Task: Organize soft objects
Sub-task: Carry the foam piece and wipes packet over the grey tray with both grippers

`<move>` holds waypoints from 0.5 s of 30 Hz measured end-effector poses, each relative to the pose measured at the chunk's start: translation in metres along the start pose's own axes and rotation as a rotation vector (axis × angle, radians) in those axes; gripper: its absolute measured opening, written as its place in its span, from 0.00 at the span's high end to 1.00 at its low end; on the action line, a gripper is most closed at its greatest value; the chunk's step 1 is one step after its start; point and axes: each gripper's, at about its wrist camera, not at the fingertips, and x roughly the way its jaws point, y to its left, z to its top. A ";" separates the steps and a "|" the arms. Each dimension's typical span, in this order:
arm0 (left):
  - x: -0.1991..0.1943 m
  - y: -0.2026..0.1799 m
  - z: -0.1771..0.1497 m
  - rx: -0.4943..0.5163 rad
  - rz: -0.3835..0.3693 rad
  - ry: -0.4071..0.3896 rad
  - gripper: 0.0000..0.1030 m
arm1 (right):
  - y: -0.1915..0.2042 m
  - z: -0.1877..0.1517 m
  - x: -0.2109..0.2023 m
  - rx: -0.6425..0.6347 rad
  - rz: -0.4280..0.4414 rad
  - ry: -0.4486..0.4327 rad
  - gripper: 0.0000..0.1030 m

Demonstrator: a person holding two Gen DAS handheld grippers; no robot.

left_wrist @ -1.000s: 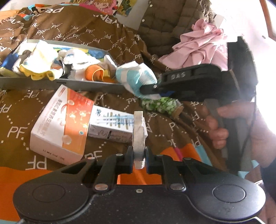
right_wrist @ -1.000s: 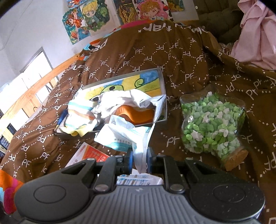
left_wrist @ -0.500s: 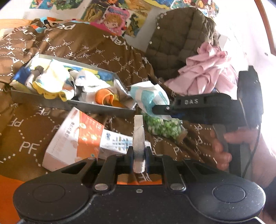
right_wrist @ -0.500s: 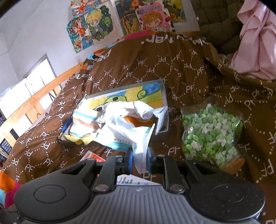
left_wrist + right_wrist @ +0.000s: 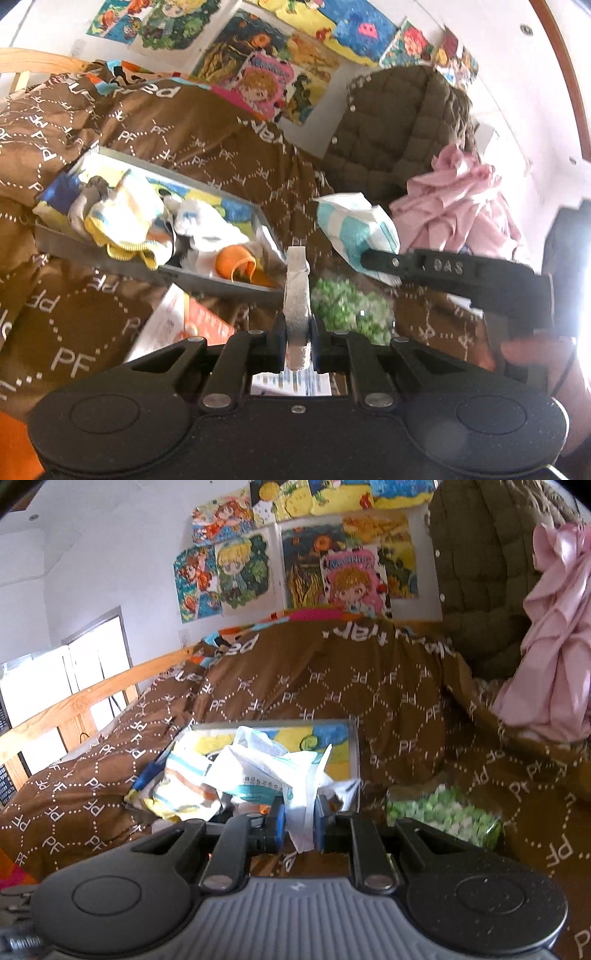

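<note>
Brown bedspread (image 5: 207, 147) carries grey tray (image 5: 221, 286), box (image 5: 177, 325), green-bead jar (image 5: 443, 812).

"PF" on brown blanket (image 5: 207, 147); "DAS" on right tool (image 5: 380, 264)

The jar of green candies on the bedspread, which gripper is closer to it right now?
Hard to call. The jar lies just ahead and right of the right gripper, which clamps a white bag. The left gripper, clamping a grey pad, has it similarly close ahead.

the box (image 5: 177, 325) lies mostly hidden behind the left hand-held gripper (image 5: 297, 332), its print unreadable.
</note>
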 end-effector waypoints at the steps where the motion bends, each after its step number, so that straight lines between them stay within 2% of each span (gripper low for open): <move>1: 0.001 0.001 0.003 -0.004 -0.002 -0.012 0.87 | 0.000 0.001 0.000 -0.005 -0.003 -0.009 0.83; 15: 0.032 0.025 0.046 -0.052 -0.015 -0.120 0.87 | 0.001 0.007 0.018 -0.032 -0.036 -0.060 0.83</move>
